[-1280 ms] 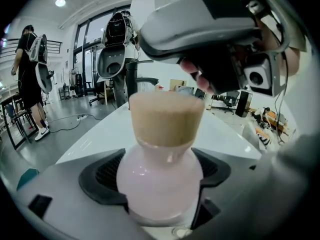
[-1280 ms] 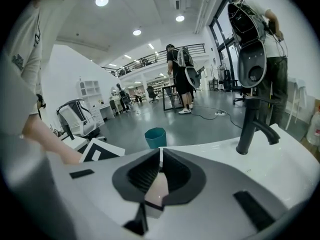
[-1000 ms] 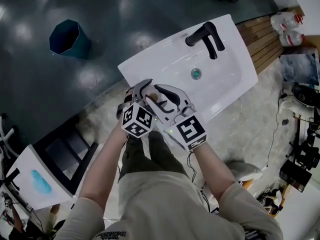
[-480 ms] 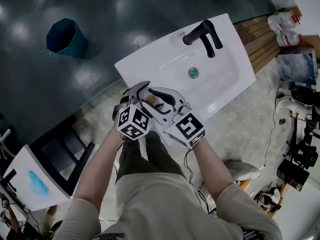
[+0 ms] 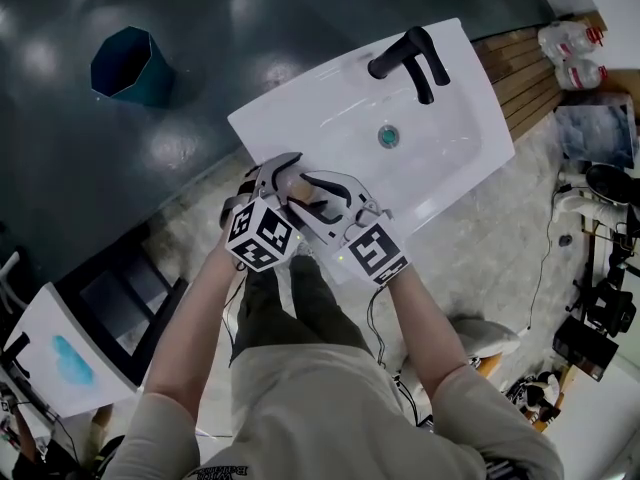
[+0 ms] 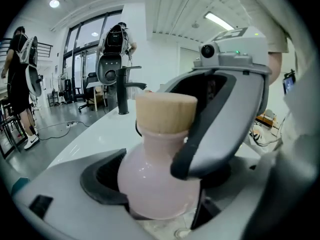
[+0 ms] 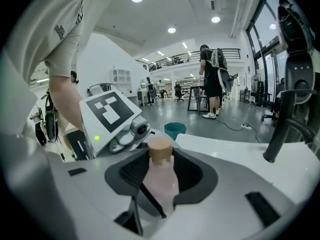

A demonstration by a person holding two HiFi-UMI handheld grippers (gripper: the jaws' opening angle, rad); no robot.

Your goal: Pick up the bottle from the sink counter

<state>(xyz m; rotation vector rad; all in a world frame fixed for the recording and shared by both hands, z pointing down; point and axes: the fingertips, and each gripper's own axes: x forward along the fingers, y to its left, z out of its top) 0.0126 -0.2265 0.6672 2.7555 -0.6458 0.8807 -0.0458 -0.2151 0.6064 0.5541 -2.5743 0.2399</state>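
A small pink bottle point(image 6: 157, 184) with a wooden cap point(image 7: 161, 149) stands upright between both pairs of jaws, just off the white sink's point(image 5: 300, 98) near left corner. My left gripper point(image 5: 283, 175) is shut on its round body, and speckled floor shows beneath the bottle. My right gripper point(image 5: 318, 196) reaches in from the other side. Its jaws are opening around the bottle point(image 7: 162, 184), and a gap shows beside the body. One right finger point(image 6: 200, 144) crosses in front of the bottle. In the head view the grippers nearly hide the bottle.
A black faucet point(image 5: 410, 58) and a drain point(image 5: 389, 136) lie farther along the sink. A teal bin point(image 5: 125, 63) stands on the dark floor to the left. Jugs point(image 5: 570, 53) sit on wooden decking at the right. Cables and gear point(image 5: 600, 308) lie on the right. People stand far off.
Both grippers stay together at the sink's near left corner, shifted only slightly. The bottle remains between them.
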